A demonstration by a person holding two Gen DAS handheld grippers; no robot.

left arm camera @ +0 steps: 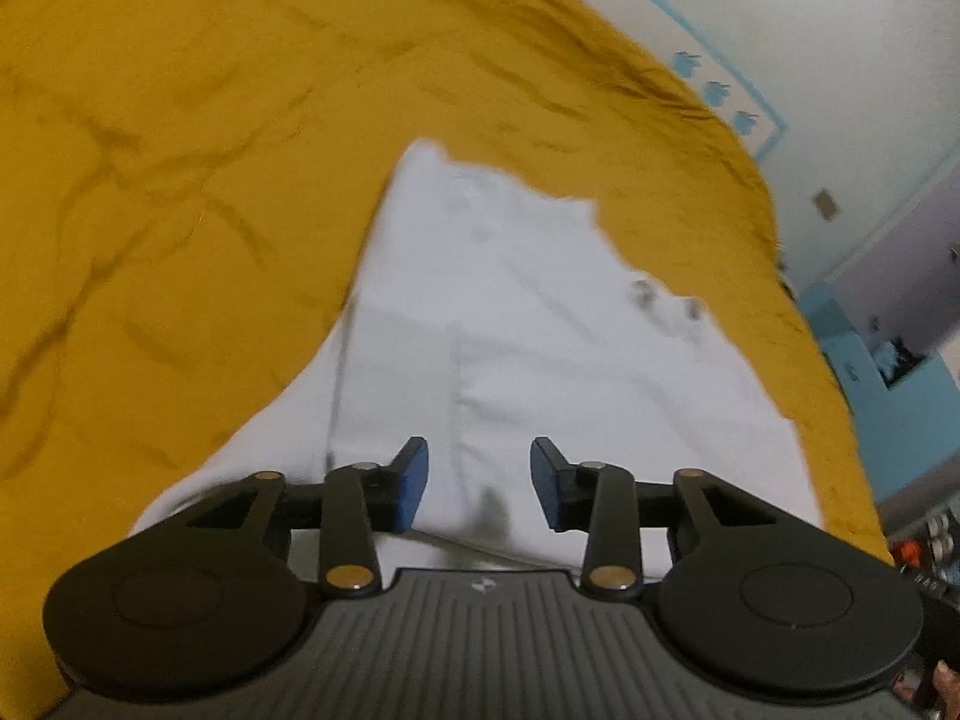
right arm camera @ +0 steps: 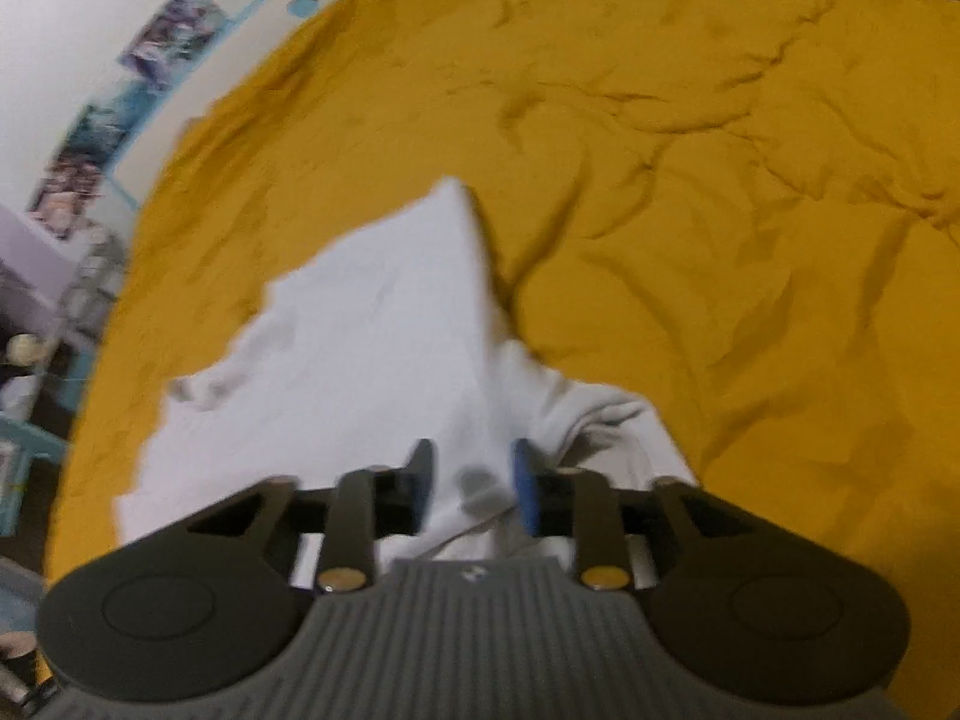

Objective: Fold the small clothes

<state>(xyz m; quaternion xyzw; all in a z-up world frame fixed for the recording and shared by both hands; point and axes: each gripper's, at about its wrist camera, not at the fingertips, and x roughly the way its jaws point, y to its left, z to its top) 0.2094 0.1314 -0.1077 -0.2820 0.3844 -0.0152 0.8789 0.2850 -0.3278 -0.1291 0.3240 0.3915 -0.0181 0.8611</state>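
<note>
- Left wrist view: a rumpled mustard-yellow bedspread (left arm camera: 180, 180) fills most of the picture, with a white wall (left arm camera: 810, 30) behind it at the upper right, trimmed with a pale blue border and a few stuck-on pictures.
- A white garment (left arm camera: 540, 330) lies spread on the bedspread, reaching from just under the tool up toward the middle of the picture; a vertical seam runs down it and some small dark marks sit near its right edge.
- The left gripper (left arm camera: 480, 480) hovers over the near end of the garment, its blue-padded jaws standing apart with only flat cloth seen through the gap; nothing is pinched between them.
- A fingertip (left arm camera: 945, 684) of the person shows at the bottom right corner.
- Right wrist view: the same yellow bedspread (right arm camera: 720, 180) covers the picture, creased in many places, with the wall (right arm camera: 72, 18) and its row of pictures at the upper left, and cluttered furniture at the left edge, too blurred to name.
- The white garment (right arm camera: 372, 330) lies below the tool, running to a point near the centre; its right side is bunched into folds.
- The right gripper (right arm camera: 471, 480) hangs above that bunched part, jaws parted and gripping nothing; the picture is motion-blurred.
</note>
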